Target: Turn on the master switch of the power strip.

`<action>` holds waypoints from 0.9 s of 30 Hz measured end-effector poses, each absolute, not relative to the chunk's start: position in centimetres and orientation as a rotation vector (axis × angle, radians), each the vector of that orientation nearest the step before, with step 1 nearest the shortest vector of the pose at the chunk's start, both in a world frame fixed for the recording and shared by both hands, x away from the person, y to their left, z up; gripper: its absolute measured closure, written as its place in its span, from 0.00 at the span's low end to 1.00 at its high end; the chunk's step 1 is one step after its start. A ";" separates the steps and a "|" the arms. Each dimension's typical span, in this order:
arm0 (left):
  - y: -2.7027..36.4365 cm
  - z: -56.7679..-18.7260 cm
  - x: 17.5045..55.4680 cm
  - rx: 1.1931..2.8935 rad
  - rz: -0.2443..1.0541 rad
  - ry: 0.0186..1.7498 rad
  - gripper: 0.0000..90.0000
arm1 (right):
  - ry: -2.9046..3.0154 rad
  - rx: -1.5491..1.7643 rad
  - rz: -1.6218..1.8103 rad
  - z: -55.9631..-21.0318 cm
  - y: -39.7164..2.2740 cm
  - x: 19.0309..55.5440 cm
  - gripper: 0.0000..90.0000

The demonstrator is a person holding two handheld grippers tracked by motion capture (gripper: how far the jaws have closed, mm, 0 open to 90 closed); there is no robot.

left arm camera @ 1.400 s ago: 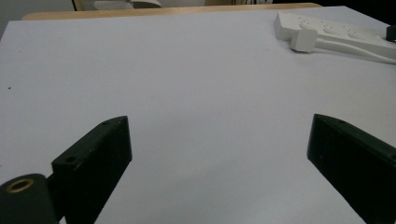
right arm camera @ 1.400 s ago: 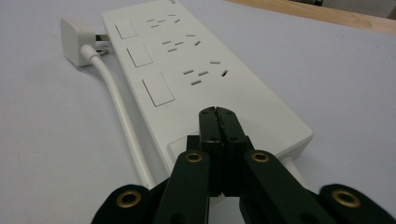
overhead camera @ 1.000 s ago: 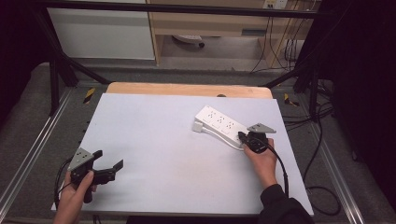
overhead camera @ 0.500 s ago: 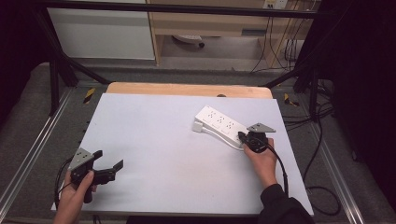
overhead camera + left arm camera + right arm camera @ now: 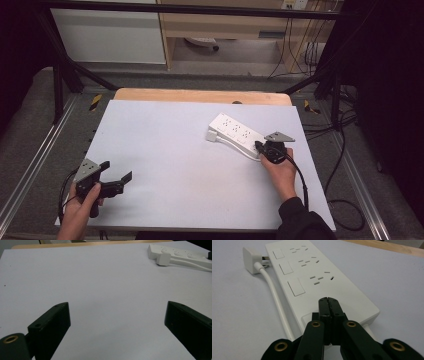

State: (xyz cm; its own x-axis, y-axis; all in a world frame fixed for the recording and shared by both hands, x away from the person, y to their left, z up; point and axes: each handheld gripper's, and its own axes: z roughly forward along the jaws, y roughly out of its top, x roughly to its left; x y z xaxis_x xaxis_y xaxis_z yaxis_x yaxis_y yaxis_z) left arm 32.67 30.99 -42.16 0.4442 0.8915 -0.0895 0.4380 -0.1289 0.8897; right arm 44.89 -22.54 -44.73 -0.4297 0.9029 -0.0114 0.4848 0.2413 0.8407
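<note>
A white power strip (image 5: 235, 134) lies toward the right of the pale table mat (image 5: 165, 145), its plug (image 5: 252, 260) and cable (image 5: 278, 306) alongside; the right gripper (image 5: 329, 300), jaws clenched tight with nothing between them, rests its tips on the strip's near end, just short of the nearest rocker switch (image 5: 296, 286); the step in hand appears to be pressing or nudging the strip. The left gripper (image 5: 116, 181) waits well apart at the mat's near left corner, jaws spread wide and empty. Next, the closed tips likely need to slide forward onto a switch; compared with the earlier frames, nothing has shifted.
</note>
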 end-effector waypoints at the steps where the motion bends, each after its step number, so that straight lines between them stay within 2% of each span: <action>1: 31.0 -42.2 32.7 1.746 0.598 1.148 0.07 | 2.015 1.264 1.089 -44.7 -22.5 44.9 1.00; 27: 31.1 -42.2 32.7 1.743 0.602 1.149 0.07 | 2.004 1.306 1.119 -44.5 -22.8 45.0 1.00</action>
State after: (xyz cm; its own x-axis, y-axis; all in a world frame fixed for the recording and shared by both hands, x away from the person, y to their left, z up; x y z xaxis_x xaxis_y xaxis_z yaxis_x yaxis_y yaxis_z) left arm 32.69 31.07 -42.16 0.4421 0.8926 -0.0881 0.4360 -0.1280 0.8908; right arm 45.00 -22.76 -44.47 -0.4184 0.9078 0.0289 0.5008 0.2040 0.8412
